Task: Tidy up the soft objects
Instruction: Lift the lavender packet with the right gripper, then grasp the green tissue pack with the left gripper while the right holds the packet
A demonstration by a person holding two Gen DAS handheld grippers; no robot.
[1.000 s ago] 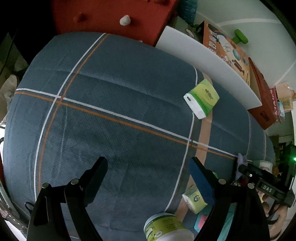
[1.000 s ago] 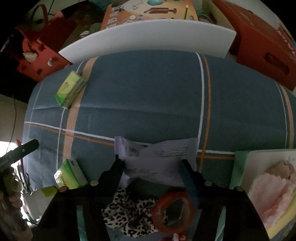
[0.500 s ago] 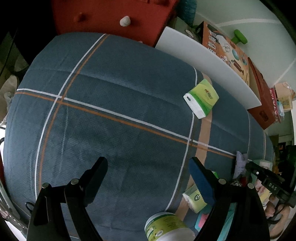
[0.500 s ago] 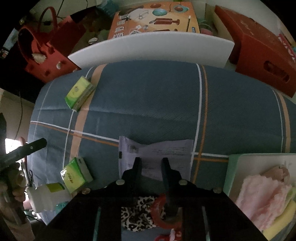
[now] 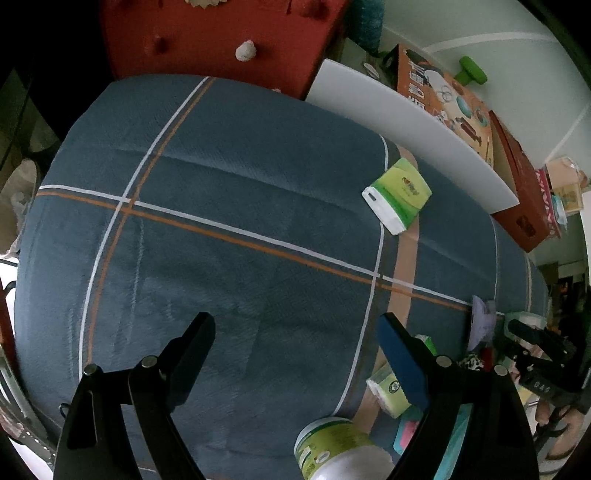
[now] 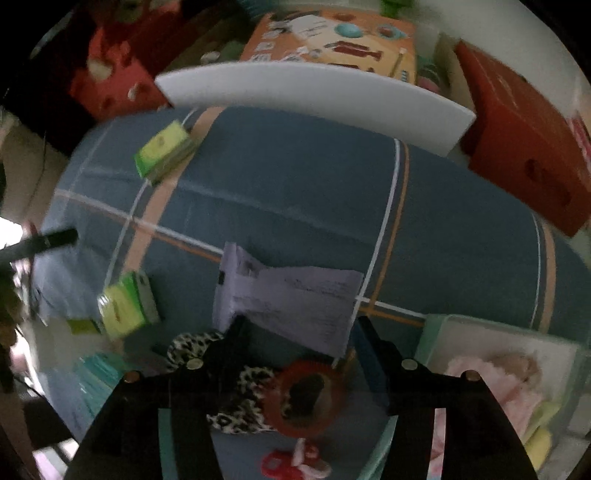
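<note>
My right gripper (image 6: 299,325) is open, its fingers on either side of the near edge of a lilac soft pack (image 6: 291,295) lying on the blue plaid cloth (image 6: 295,177). A leopard-print scrunchie (image 6: 236,398) and a red-orange scrunchie (image 6: 303,398) lie under the gripper. A pale green bin (image 6: 436,332) at right holds pink soft items (image 6: 491,384). Green tissue packs lie far left (image 6: 164,151) and near left (image 6: 125,306). My left gripper (image 5: 295,332) is open and empty above bare cloth; one tissue pack (image 5: 400,194) lies far right of it, another (image 5: 388,391) by its right finger.
A white board (image 6: 314,92) borders the far edge, with an orange box (image 6: 332,40) and red boxes (image 6: 524,147) behind it. A green-labelled white jar (image 5: 340,450) stands near the left gripper. A red bag (image 5: 221,33) sits beyond the cloth.
My right gripper was open, shut half a second ago, and is open again now, shifted right over the lilac pack's edge. The left gripper has barely moved.
</note>
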